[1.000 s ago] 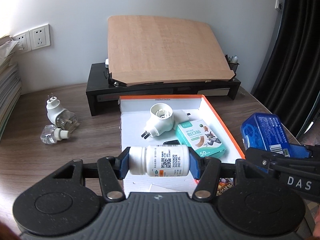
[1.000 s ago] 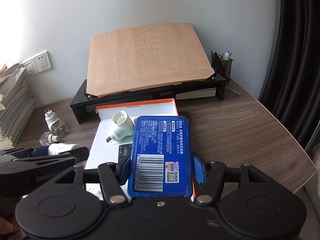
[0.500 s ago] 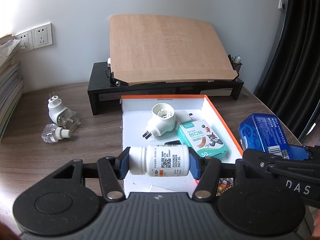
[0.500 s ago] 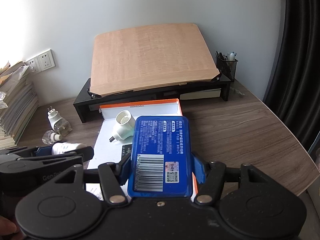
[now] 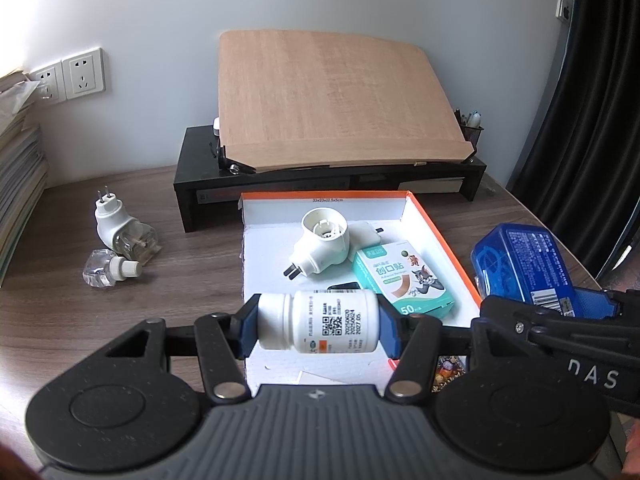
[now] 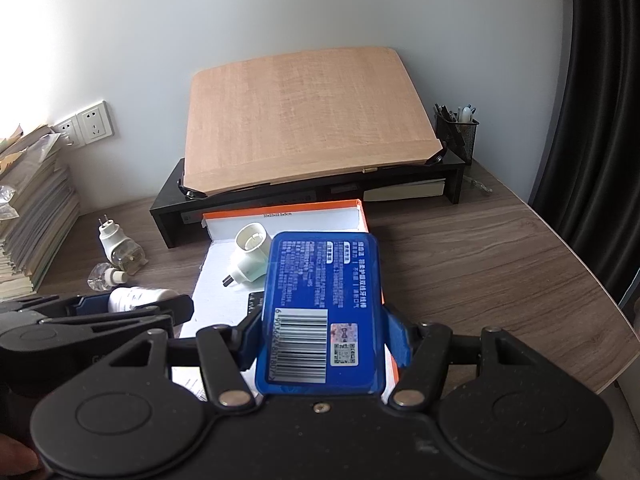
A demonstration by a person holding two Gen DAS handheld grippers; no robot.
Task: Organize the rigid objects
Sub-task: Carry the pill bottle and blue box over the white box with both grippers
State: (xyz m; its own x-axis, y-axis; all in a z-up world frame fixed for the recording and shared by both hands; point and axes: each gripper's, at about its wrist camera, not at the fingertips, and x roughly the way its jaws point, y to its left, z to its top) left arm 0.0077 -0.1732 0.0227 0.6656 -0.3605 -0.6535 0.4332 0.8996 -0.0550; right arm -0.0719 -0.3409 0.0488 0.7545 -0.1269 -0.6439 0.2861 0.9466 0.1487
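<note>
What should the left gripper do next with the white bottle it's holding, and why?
Probably lower the left gripper and set the white bottle on the bare floor at the near end of the orange-edged box. The bottle is clamped sideways above that spot, while the white plug adapter and the bandage box fill the far part. The right gripper holds the blue case alongside.

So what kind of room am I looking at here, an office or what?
Probably a home office or study desk: a black monitor riser, a mesh pen holder, stacked papers by the wall sockets, all on a wood-grain desk.
</note>
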